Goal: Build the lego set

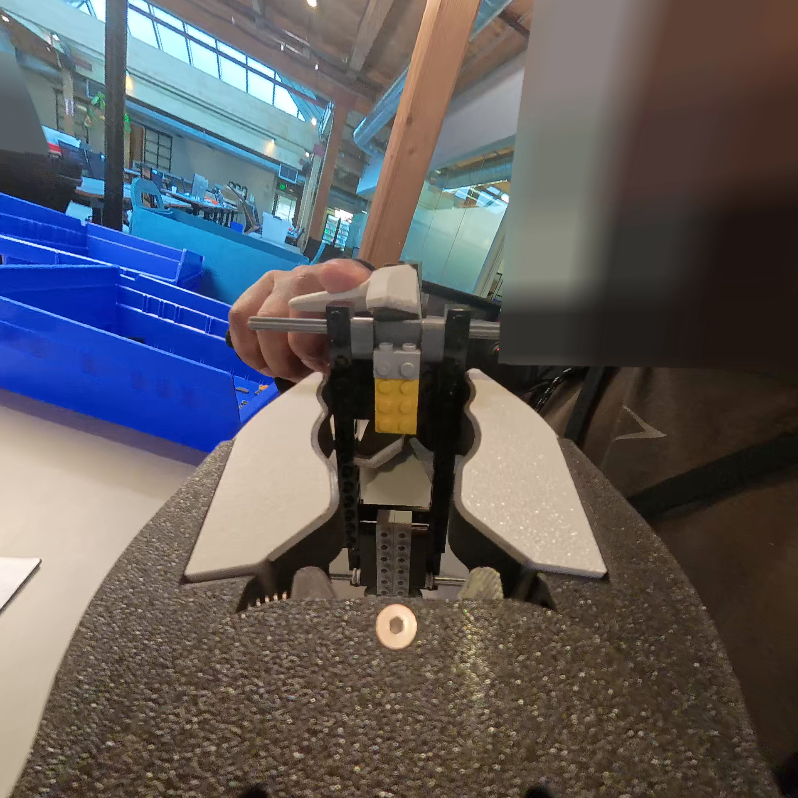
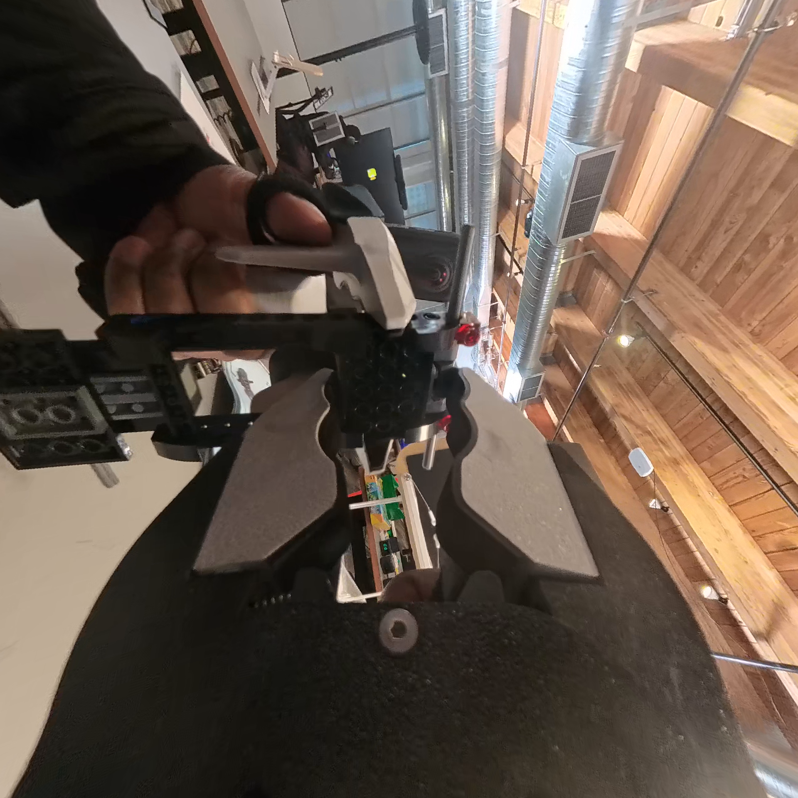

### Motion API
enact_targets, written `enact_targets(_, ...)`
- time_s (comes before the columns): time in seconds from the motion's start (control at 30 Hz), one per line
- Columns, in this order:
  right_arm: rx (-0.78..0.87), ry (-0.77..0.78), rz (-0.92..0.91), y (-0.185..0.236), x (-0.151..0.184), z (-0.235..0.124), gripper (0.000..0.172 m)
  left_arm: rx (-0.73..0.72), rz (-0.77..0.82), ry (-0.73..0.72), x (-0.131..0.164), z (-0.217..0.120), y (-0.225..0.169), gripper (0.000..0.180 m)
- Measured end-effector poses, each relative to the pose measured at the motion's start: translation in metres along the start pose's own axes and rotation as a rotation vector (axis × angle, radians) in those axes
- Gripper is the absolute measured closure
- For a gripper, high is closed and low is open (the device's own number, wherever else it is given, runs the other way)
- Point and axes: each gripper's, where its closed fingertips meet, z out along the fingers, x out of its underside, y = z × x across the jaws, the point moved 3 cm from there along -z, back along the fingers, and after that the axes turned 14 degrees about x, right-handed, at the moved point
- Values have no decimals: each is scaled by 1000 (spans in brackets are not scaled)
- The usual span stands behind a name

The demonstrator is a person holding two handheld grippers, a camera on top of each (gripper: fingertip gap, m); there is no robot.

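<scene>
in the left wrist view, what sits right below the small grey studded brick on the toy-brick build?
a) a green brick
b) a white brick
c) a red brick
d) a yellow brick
d: a yellow brick with studs sits directly under the grey brick, between the build's two black beams.

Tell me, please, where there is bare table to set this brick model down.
The white tabletop is bare left of the left gripper, between the blue bins behind and the sheet of paper at the near left edge. Crowded: straight ahead, the brick model and a hand; to the right, a person's body.
</scene>
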Motion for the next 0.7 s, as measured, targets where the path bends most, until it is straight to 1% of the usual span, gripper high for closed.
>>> enact_targets(0.07, -3, -2, 3, 1, 0, 0, 124, -8, 2, 11, 2, 1, 1, 124)
enact_targets(0.17, 4, 13, 21, 1, 2, 1, 124, -22, -4, -21, 1, 0, 4, 124)
enact_targets(0.7, 123, -11, -17, -6, 0, 0, 124, -26, 52, -86, -5, 2, 2, 124)
